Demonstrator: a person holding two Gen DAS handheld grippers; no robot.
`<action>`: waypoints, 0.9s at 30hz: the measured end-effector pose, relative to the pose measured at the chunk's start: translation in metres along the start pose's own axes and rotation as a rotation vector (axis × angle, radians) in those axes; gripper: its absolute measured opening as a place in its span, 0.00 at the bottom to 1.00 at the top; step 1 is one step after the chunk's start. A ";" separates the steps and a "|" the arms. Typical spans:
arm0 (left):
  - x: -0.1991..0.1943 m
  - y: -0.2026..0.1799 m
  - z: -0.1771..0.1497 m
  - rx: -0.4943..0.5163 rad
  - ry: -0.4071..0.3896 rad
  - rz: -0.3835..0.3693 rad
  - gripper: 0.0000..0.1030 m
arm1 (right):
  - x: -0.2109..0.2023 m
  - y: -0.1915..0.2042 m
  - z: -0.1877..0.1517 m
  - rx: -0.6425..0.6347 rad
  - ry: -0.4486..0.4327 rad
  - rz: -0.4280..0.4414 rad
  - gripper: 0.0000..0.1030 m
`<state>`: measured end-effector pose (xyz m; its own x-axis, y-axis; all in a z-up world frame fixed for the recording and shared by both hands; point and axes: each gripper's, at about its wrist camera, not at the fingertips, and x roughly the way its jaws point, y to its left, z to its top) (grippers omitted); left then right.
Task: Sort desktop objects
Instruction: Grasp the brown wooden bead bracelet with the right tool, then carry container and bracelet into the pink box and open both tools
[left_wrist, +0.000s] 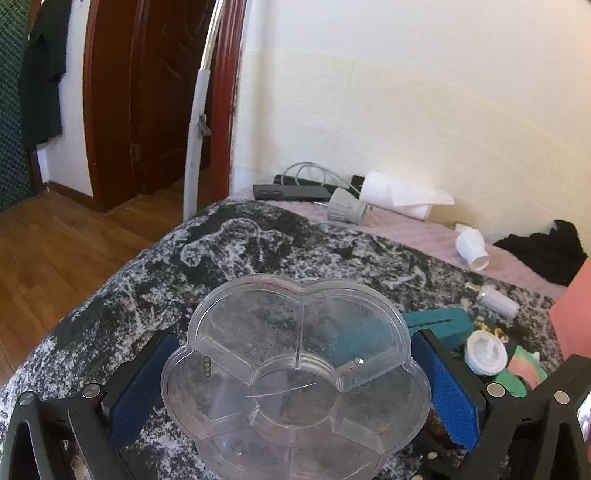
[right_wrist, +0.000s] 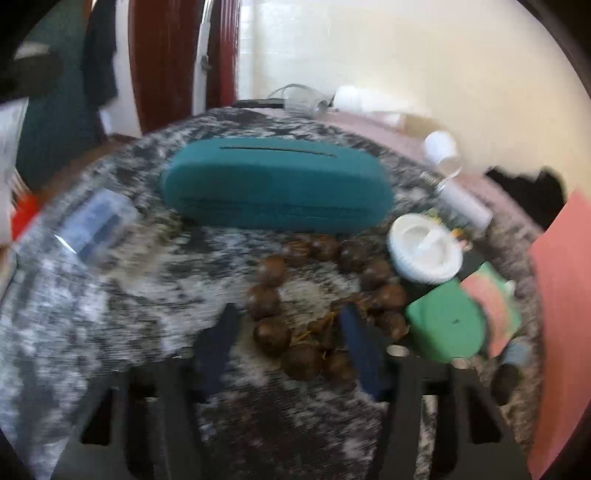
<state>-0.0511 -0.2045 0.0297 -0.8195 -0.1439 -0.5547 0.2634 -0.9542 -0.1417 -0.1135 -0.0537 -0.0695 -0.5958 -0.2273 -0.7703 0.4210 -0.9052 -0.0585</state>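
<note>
While left claw (left_wrist: 295, 373) grips the clear tray (left_wrist: 295, 369), right claw (right_wrist: 288, 332), narrowed but gripping nothing, straddles bead string (right_wrist: 314, 295) just ahead.

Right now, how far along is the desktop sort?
Barely started. Done: nothing; every compartment of the clear flower tray looks empty. In hand: the left gripper holds that tray; the right gripper straddles the brown bead string, contact unclear through blur. Left: the teal case, white cap, small bottle and green box lie loose on the cloth.
</note>
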 end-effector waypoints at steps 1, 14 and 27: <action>-0.003 0.000 0.000 0.001 -0.005 0.000 1.00 | -0.002 0.003 0.000 -0.022 0.002 -0.003 0.26; -0.043 -0.019 0.006 0.017 -0.038 -0.058 1.00 | -0.111 -0.032 0.012 0.262 -0.149 0.195 0.19; -0.115 -0.114 0.002 0.168 -0.138 -0.160 1.00 | -0.248 -0.086 -0.006 0.327 -0.354 0.137 0.19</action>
<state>0.0122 -0.0794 0.1108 -0.9084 -0.0108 -0.4179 0.0459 -0.9962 -0.0740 0.0024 0.0825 0.1223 -0.7691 -0.4089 -0.4912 0.3089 -0.9107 0.2743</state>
